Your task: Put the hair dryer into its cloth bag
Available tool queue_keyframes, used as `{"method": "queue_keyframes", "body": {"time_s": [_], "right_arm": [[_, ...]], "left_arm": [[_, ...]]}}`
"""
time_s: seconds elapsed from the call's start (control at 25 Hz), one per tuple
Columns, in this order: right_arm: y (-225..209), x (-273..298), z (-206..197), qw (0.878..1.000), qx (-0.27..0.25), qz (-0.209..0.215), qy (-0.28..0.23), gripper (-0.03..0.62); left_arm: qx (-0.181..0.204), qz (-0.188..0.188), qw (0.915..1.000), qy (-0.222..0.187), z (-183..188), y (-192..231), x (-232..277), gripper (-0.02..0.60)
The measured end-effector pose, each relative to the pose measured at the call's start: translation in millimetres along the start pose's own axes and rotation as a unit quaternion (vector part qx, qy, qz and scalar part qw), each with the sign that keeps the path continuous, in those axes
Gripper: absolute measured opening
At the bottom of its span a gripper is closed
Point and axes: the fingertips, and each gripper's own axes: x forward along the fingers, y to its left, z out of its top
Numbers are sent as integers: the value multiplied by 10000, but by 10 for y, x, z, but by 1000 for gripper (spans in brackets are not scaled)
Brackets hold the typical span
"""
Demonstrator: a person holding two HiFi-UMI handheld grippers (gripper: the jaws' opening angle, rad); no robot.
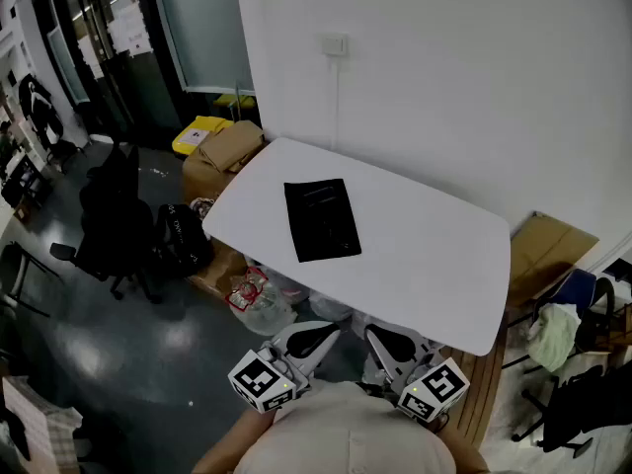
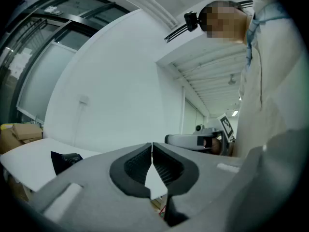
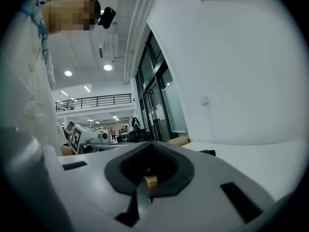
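A flat black cloth bag [image 1: 321,220] lies on the white table [image 1: 434,265], left of its middle. No hair dryer shows apart from it. Both grippers are held close to the person's body, below the table's near edge and well short of the bag. My left gripper [image 1: 318,339] is shut with nothing in it, and so is my right gripper [image 1: 380,341]. In the left gripper view the jaws [image 2: 152,151] meet, with the bag [image 2: 65,161] far off to the left on the table. In the right gripper view the shut jaws [image 3: 150,146] point past the bag [image 3: 207,152].
Cardboard boxes [image 1: 222,156] and a yellow box [image 1: 200,133] stand by the table's far left corner. A black office chair [image 1: 114,215] and a plastic bag [image 1: 259,299] are on the floor at the left. Flat cardboard [image 1: 548,250] and clothes [image 1: 553,334] lie at the right.
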Motion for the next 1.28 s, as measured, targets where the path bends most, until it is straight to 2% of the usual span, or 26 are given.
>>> {"method": "queue_keyframes", "body": {"time_s": [0.52, 0.8, 1.28], "right_arm": [[13, -105, -27, 9999, 148, -76, -43, 16], [125, -74, -50, 9996, 134, 252, 22, 20], [-16, -158, -84, 9994, 289, 205, 19, 20]], "left_arm": [[-27, -76, 9999, 78, -15, -116, -15, 12], [-25, -54, 10000, 47, 11, -125, -21, 12], [-35, -38, 10000, 71, -11, -167, 54, 12]]}}
